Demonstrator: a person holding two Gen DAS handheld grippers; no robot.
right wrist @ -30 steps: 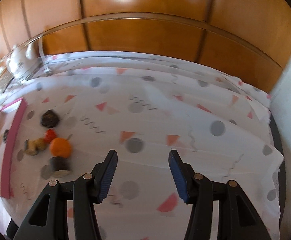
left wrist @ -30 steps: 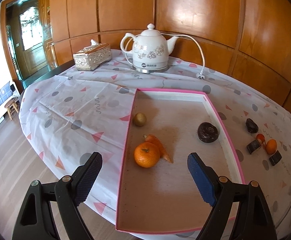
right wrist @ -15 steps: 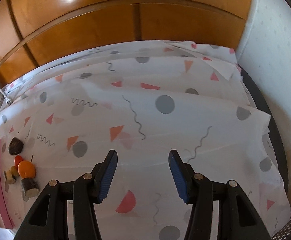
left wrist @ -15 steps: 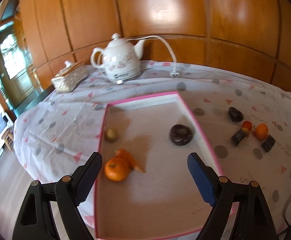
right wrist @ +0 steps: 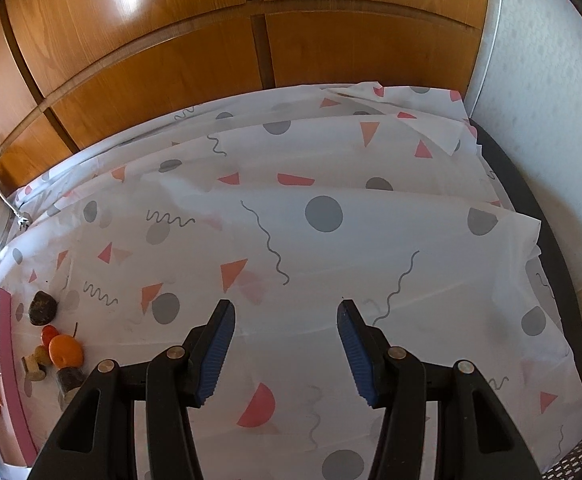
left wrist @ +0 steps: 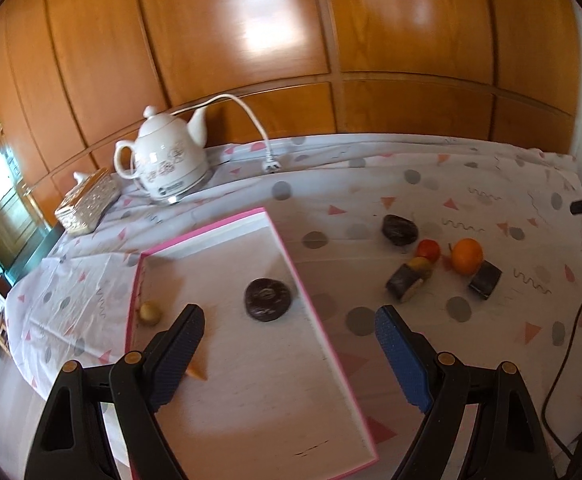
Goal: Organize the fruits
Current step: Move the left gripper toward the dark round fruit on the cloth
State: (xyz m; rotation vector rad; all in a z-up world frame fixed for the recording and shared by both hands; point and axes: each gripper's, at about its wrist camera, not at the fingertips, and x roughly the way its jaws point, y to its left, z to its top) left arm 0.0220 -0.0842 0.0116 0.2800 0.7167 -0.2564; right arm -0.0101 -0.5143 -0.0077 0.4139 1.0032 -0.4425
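Plainly the job now is fetching the loose fruit into the pink-rimmed tray (left wrist: 333, 364). The left gripper (left wrist: 289, 344) hangs over the tray with its jaws wide apart and nothing between them; the right gripper (right wrist: 287, 346) is parted too, empty, above bare tablecloth (right wrist: 331, 248). The cluster sits on the cloth just outside the tray's rim: an orange (left wrist: 467, 257), a small red fruit (left wrist: 428, 249), a dark lump (left wrist: 399, 230) and cut pieces. I'd take the orange first, coming down from above and closing gently across its middle so it doesn't roll into its neighbours.
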